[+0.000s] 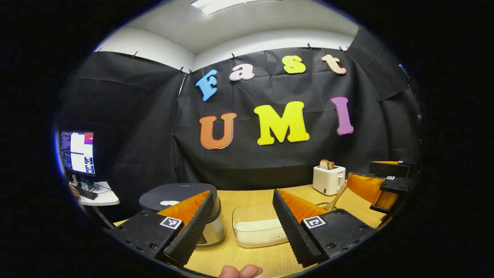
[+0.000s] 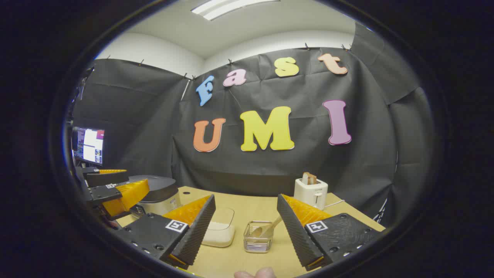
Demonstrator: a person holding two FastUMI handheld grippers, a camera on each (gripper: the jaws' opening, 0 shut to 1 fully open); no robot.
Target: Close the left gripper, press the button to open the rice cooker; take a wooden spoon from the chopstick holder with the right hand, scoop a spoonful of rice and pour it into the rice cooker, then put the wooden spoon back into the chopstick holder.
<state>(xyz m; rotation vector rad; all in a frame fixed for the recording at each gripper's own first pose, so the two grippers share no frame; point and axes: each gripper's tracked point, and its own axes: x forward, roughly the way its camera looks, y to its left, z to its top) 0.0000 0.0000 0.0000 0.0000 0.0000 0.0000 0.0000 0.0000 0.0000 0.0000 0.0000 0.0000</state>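
A: Where does the rice cooker (image 1: 181, 210) stand?

B: On the wooden counter (image 1: 247, 258), lid down. In the left gripper view it sits partly behind the left finger of the left claw (image 1: 241, 227), whose fingers are spread wide with nothing between them.

A: And the rice?

B: It lies in a clear plastic container (image 1: 260, 227) just to the right of the rice cooker. The white rice (image 1: 258, 226) covers its bottom. In the left gripper view the container shows in the gap between the left claw's fingers.

A: What about the wooden spoon?

B: The wooden spoon (image 2: 266, 228) leans in the chopstick holder (image 2: 257, 237), a small wire basket that stands to the right of the rice container, farther from the rice cooker. In the right gripper view the holder sits between the fingers of the right claw (image 2: 245, 227), which is also wide open and holds nothing.

A: Anything else near the rice cooker?

B: A white toaster (image 2: 311, 193) with a slice of bread (image 2: 308, 178) in it stands well to the right of it, near the black cloth wall. A monitor (image 1: 77, 152) glows to the left of the rice cooker, off the counter. A fingertip (image 1: 241, 271) shows at the bottom edge of the left gripper view.

A: Do the claws see each other?

B: Yes. The right claw shows at the right edge of the left gripper view, and the left claw hangs just beside the rice cooker at the left edge of the right gripper view.
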